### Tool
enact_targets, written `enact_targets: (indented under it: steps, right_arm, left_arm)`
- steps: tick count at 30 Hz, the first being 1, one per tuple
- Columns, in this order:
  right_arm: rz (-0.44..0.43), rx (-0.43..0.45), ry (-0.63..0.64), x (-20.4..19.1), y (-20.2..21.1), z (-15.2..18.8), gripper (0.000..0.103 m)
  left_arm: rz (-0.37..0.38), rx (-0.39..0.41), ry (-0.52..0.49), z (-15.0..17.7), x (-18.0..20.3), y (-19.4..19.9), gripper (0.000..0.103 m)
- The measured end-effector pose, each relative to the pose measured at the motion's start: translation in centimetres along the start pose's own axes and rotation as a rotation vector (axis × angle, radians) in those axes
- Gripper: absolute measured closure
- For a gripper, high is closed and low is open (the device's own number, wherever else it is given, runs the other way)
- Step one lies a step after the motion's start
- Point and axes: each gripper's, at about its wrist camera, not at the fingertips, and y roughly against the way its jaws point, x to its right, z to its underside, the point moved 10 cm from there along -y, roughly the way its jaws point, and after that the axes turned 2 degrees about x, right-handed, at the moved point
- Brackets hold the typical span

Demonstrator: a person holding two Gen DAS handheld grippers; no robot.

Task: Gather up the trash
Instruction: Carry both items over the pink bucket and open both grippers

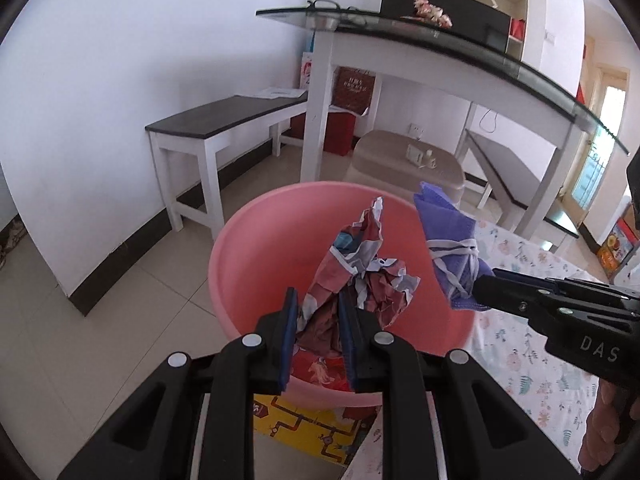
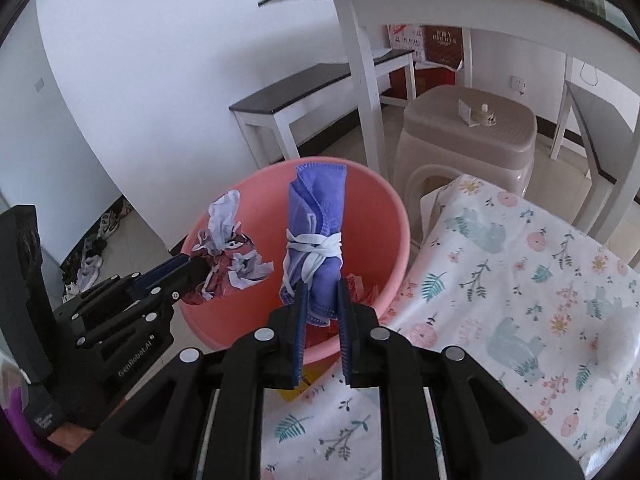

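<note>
A pink plastic basin (image 1: 256,264) (image 2: 376,216) stands on the floor at the edge of the floral-covered surface. My left gripper (image 1: 318,300) (image 2: 200,272) is shut on a crumpled red, white and blue wrapper (image 1: 360,272) (image 2: 230,256), held above the basin's opening. My right gripper (image 2: 322,292) (image 1: 480,286) is shut on a folded purple face mask (image 2: 316,232) (image 1: 452,248) bound by its white ear loops, also over the basin. Some red scraps (image 2: 360,286) lie inside the basin.
A floral cloth (image 2: 520,280) covers the surface to the right. Beyond the basin stand a beige plastic stool (image 2: 468,136), a white table with a glass top (image 1: 400,40) and a dark-topped bench (image 1: 224,120). A yellow patterned mat (image 1: 304,428) lies under the basin.
</note>
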Motion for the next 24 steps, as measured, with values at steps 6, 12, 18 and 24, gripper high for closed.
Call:
enact_targets:
  steps: [6, 12, 18, 24]
  right_arm:
    - [-0.002, -0.029, -0.005, -0.2, -1.3, 0.5, 0.087]
    - [-0.018, -0.028, -0.024, 0.1, -1.3, 0.2, 0.085]
    - [-0.011, -0.001, -0.036, 0.7, -0.1, 0.4, 0.082]
    - [0.020, 0.019, -0.046, 2.0, 2.4, 2.2, 0.082]
  left_arm:
    - [-0.018, -0.024, 0.001, 0.2, -0.1, -1.1, 0.082]
    - [-0.025, -0.041, 0.028, 0.2, -0.4, -1.4, 0.077]
    - [-0.001, -0.009, 0.026, -0.2, 0.1, -0.4, 0.074]
    - [0.073, 0.012, 0.002, -0.1, 2.3, 1.1, 0.074]
